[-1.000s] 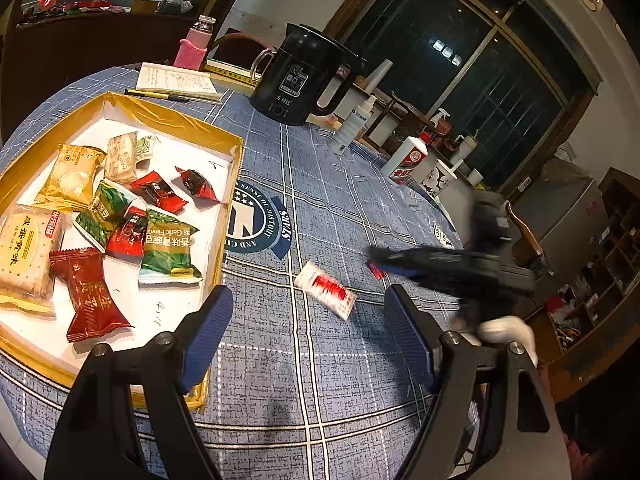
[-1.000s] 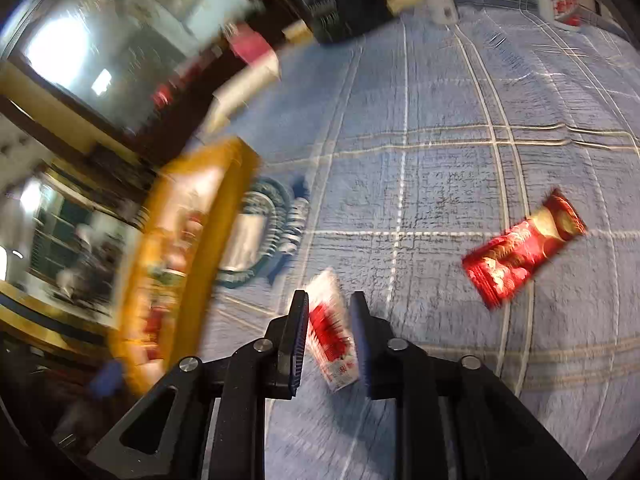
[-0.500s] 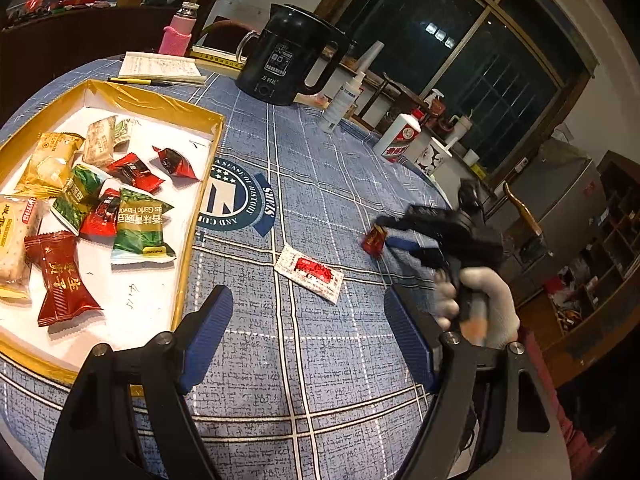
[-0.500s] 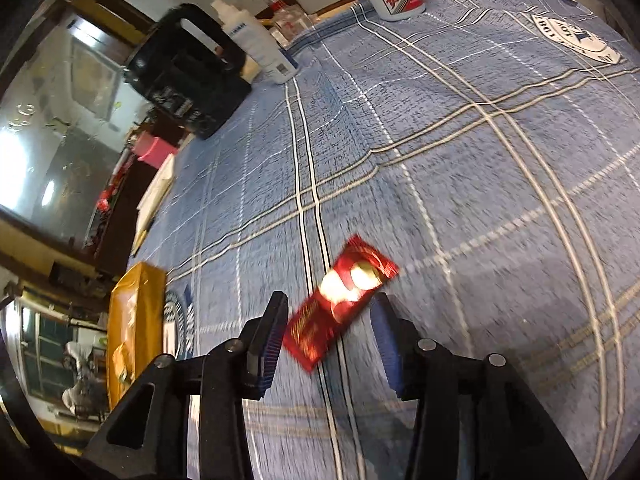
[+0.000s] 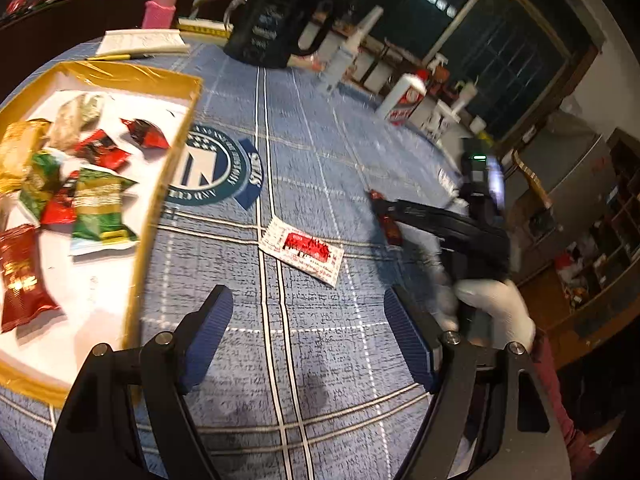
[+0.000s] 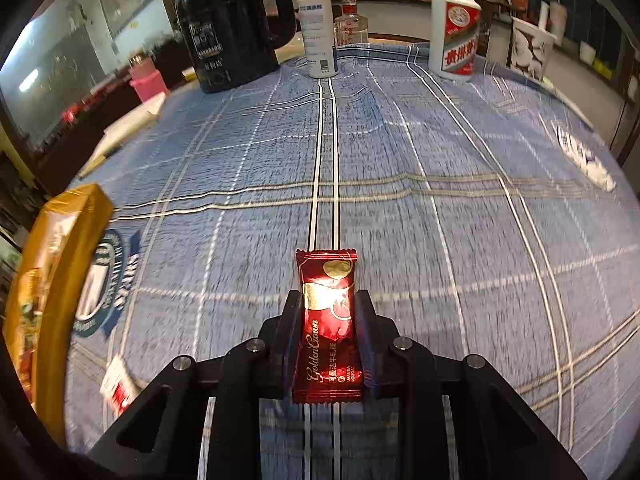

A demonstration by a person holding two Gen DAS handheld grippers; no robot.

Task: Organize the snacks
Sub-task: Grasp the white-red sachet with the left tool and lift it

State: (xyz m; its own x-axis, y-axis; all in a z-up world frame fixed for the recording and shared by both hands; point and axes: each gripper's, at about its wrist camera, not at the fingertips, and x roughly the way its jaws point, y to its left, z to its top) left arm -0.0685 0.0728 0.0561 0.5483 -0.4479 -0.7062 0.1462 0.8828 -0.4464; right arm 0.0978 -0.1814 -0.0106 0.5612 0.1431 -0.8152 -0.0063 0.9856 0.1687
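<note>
Since a moment ago the right gripper (image 6: 327,320) has swung off the white packet (image 5: 301,249) and clamped the red nougat (image 6: 329,328) low in its view, while the left gripper (image 5: 308,340) hangs open, so both must reach the tray (image 5: 168,160) at left, already holding many snacks.

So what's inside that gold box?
The gold box holds wrapped snacks on a white floor: a green packet, a dark red packet, small red ones and yellow ones. Its left side is cut off, so more may be hidden.
</note>
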